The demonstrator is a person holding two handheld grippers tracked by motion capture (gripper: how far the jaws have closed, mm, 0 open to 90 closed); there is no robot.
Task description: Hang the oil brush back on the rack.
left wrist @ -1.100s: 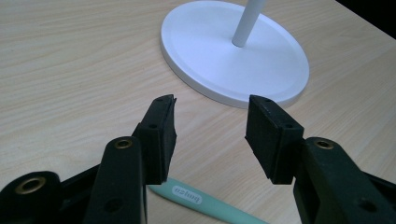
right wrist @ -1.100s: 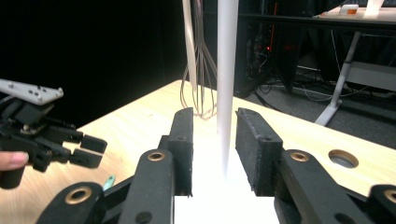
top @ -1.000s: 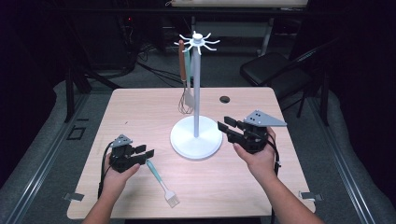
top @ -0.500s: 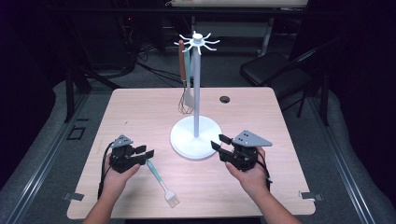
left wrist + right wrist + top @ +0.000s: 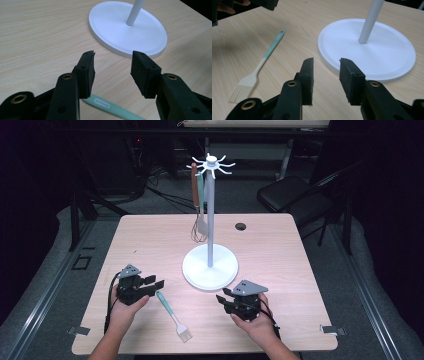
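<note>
Brush (image 5: 173, 316) lies between both low, open claws.

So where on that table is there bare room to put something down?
The far left corner of the table, left of the hanging utensils, is bare, and so is the right side past the stand's base. It is crowded near the front, around the brush, the left gripper and the right gripper.

The right gripper (image 5: 226, 299) is lower now and closer to the person, down by the table (image 5: 280, 270) near the white stand base (image 5: 210, 268). Its jaws have just been closing a little, with nothing between them.
</note>
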